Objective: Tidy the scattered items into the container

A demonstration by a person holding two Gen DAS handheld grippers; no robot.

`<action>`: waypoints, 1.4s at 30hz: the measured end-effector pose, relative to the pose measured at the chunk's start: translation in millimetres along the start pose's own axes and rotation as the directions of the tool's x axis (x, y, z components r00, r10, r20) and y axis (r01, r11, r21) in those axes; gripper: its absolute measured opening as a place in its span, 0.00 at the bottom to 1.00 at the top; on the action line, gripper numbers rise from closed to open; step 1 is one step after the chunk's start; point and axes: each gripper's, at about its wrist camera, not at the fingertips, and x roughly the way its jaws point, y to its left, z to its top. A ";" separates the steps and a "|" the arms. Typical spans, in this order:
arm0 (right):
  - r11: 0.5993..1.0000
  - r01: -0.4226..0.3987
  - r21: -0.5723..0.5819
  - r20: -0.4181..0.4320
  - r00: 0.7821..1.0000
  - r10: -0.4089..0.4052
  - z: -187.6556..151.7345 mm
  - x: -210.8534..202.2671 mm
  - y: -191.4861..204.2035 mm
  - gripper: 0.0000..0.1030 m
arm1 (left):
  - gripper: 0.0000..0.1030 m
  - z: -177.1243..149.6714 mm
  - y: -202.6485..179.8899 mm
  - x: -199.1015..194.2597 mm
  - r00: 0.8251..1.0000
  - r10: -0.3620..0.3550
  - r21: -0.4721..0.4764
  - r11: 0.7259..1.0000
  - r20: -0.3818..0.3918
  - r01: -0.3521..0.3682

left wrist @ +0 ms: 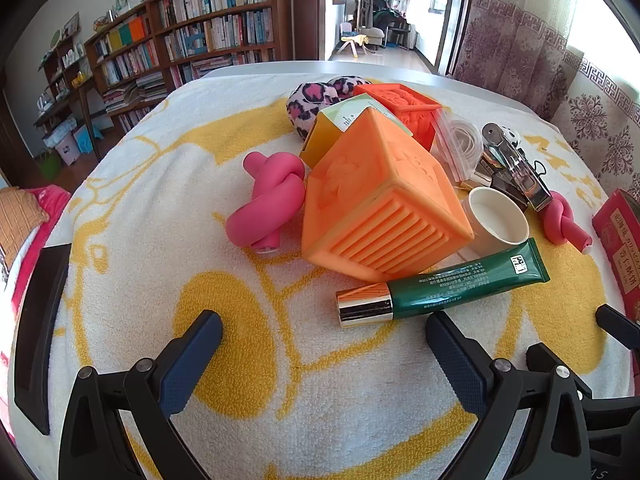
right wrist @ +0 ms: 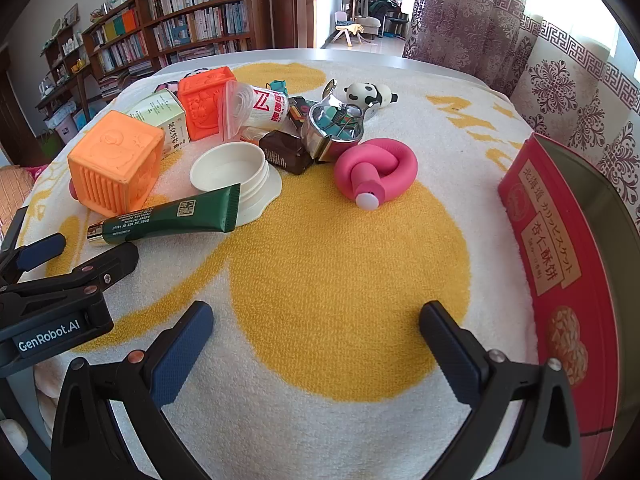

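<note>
Items lie scattered on a white and yellow towel (left wrist: pixel 280 380). A big orange cube (left wrist: pixel 380 204) sits in front of my left gripper (left wrist: pixel 324 340), which is open and empty. A green tube (left wrist: pixel 444 284) lies just ahead of its right finger. A pink knotted toy (left wrist: pixel 268 204) lies left of the cube. My right gripper (right wrist: pixel 316 328) is open and empty over bare towel. Ahead of it lie a second pink knot (right wrist: pixel 376 172), a white lid (right wrist: pixel 236 176), the green tube (right wrist: pixel 168 220) and the cube (right wrist: pixel 116 164). The red tin container (right wrist: pixel 560 264) stands at the right.
Behind lie a darker orange cube (right wrist: pixel 204 100), a green-and-white box (right wrist: pixel 164 116), a plastic bag (right wrist: pixel 256 108), a brown bottle (right wrist: pixel 286 152), a metal clip holder (right wrist: pixel 336 128), a panda figure (right wrist: pixel 368 94) and a leopard plush (left wrist: pixel 316 98). A bookshelf stands beyond.
</note>
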 end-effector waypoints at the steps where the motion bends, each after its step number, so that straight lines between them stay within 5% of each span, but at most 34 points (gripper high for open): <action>1: 1.000 0.000 0.000 0.000 1.000 0.000 -0.2 -0.1 0.1 1.00 | 1.00 -0.1 0.2 -0.1 1.000 0.000 0.000 1.000 0.000 0.000; 42: 0.997 -0.045 -0.056 0.005 0.999 0.045 -1.3 0.8 -2.9 1.00 | 1.00 -1.3 -4.3 -1.9 1.000 0.003 -0.002 1.000 0.000 -0.003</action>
